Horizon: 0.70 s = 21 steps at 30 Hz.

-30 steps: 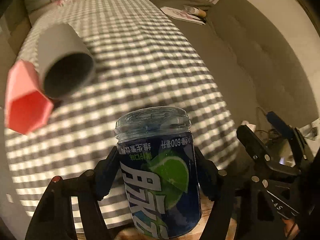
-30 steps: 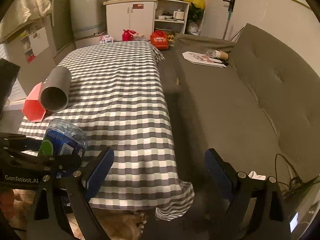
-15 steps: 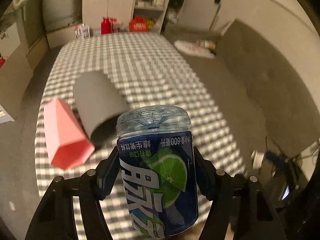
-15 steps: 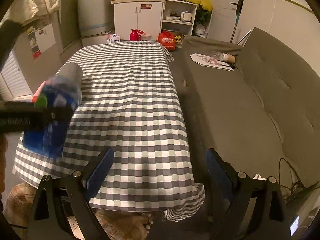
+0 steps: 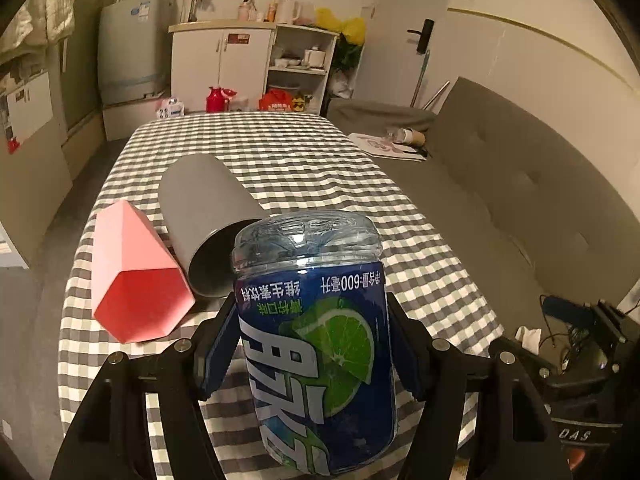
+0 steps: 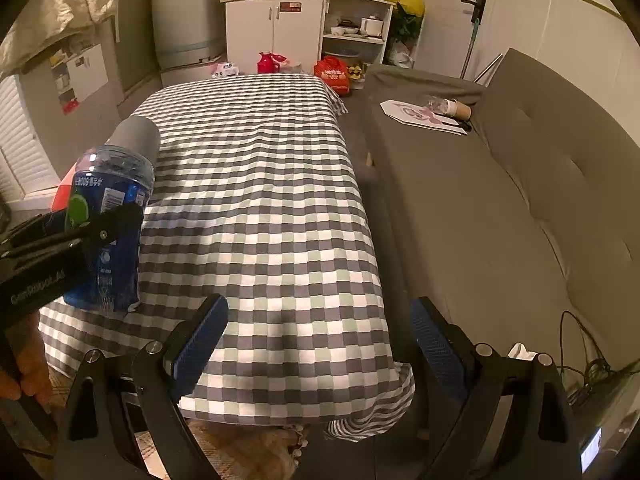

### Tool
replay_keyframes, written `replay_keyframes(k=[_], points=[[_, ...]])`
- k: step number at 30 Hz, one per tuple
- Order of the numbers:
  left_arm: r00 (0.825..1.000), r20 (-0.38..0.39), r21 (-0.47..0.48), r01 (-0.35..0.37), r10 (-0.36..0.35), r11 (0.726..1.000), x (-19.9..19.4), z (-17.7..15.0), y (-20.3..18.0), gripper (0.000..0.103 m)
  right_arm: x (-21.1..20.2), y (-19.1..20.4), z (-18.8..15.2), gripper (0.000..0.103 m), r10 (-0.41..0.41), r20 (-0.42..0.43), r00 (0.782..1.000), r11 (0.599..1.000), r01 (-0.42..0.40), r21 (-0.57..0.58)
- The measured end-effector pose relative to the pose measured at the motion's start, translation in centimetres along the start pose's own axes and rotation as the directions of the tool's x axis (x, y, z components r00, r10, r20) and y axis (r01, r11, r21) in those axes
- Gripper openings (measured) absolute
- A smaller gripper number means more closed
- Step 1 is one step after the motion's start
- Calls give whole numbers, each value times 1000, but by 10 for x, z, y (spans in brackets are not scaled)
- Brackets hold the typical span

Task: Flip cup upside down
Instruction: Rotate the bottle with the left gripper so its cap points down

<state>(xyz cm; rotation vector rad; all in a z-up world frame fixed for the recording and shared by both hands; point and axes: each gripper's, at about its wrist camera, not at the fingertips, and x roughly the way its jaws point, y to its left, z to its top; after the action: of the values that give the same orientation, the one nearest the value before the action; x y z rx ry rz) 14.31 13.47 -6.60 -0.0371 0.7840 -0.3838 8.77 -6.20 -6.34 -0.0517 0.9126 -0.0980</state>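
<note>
left tongs (image 5: pixel 316 344) clenched on cup (image 5: pixel 316 332), inverted | right tongs (image 6: pixel 316 340) released, apart

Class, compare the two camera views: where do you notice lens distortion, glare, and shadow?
Left wrist view: the sofa bows with the fisheye; highlights glint on the clear end of the bottle. Right wrist view: dark corners ring the picture; the tablecloth is bright at mid-table and shaded near its front edge; the open right gripper stays sharp.
</note>
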Motion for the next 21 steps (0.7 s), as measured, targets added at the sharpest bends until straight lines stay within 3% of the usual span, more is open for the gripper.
replay_keyframes(k=[4,14,21], points=[[1000,-20,20,-19,19,1000,-8,-12,-3,69,-4,1,0,92,1,8,1000,1000,-1,-2],[994,-107,-52,-30,24,998,-26,-26,12,69,-22,6,0,92,9,33,999,1000,-9,-10],[1000,-12,-8,-27,27,1000,-43,-13,-2,69,-33,8,1,92,9,57,998,1000,-8,-14]])
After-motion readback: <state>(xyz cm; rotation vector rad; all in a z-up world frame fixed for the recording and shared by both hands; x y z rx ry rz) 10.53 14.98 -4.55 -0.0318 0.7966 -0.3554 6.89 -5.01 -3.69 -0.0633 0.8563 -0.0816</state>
